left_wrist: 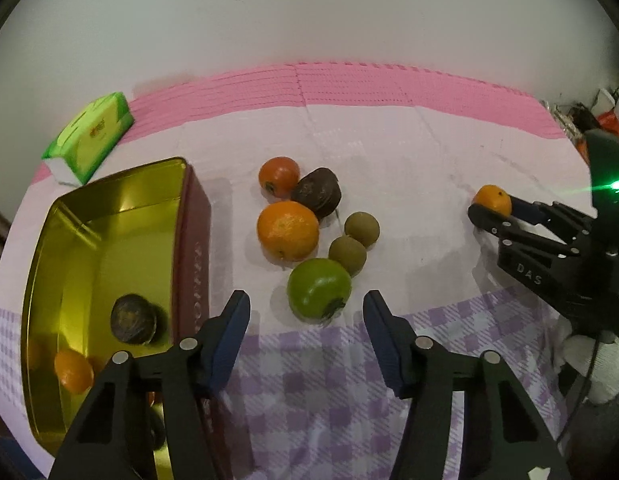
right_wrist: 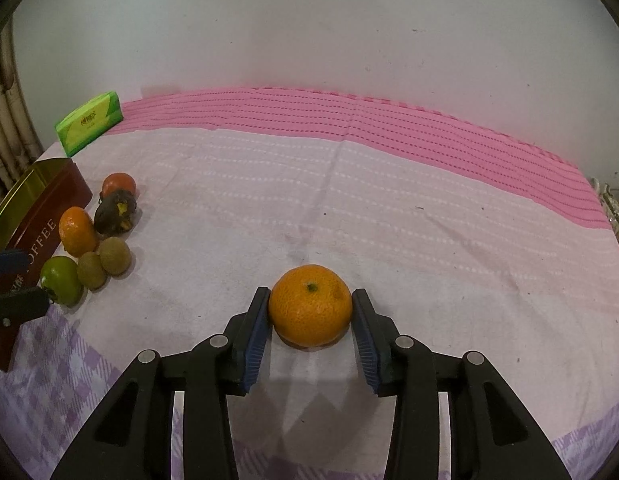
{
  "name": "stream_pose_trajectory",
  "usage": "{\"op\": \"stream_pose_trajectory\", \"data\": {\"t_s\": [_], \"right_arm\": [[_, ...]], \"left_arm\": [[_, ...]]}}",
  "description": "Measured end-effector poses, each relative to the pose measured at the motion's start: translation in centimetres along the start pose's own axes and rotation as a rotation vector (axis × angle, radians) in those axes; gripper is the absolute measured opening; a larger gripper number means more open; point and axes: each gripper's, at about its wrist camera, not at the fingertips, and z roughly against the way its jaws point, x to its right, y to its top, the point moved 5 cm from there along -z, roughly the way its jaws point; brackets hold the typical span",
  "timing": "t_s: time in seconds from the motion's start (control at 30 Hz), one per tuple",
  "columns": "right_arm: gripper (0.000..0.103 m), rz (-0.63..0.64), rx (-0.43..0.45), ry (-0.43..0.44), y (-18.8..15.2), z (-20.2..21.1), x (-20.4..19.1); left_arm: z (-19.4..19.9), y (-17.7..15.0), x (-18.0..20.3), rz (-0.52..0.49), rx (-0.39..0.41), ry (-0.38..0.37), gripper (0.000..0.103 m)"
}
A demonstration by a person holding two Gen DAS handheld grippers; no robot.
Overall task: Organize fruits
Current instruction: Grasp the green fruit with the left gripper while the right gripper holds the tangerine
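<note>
Left wrist view alone, tin (left_wrist: 181, 216) interior, dark fruit (left_wrist: 132, 319), small orange (left_wrist: 72, 371)

Home: cloth-covered table (right_wrist: 389, 208), tissue pack (right_wrist: 89, 122)

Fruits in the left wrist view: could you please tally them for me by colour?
Orange fruits: 3
Red-orange fruit: 1
Dark brown fruits: 2
Olive-brown fruits: 2
Green fruit: 1
Total: 9 in view

Black left tool (left_wrist: 305, 308), blue pads, silver screws; right tool (right_wrist: 311, 306) alike, marked "DAS"
</note>
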Motion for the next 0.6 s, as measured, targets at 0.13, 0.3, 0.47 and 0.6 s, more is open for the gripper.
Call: {"op": "stream_pose_trajectory", "data": {"t_s": [0.13, 0.3, 0.47, 0.6], "right_arm": [[0.042, 0.0, 0.0, 0.0, 0.0, 0.0, 0.0], [0.043, 0.0, 0.0, 0.001, 0.0, 0.0, 0.1], [0.043, -0.001, 0.0, 0.0, 0.0, 0.1, 0.0], [0.043, -0.001, 0.0, 0.0, 0.0, 0.1, 0.0]], "left_arm": [[-1.1, 0.3, 0.1, -0.004, -0.015, 0.002, 0.049], [-2.2, 0.4, -0.1, 0.01, -0.04, -0.011, 0.039], [-2.3, 0.2, 0.0, 0.012, -0.04, -0.027, 0.034], [-1.8, -0.1, -0.1, 0.015, -0.037, -0.044, 0.034]]}}
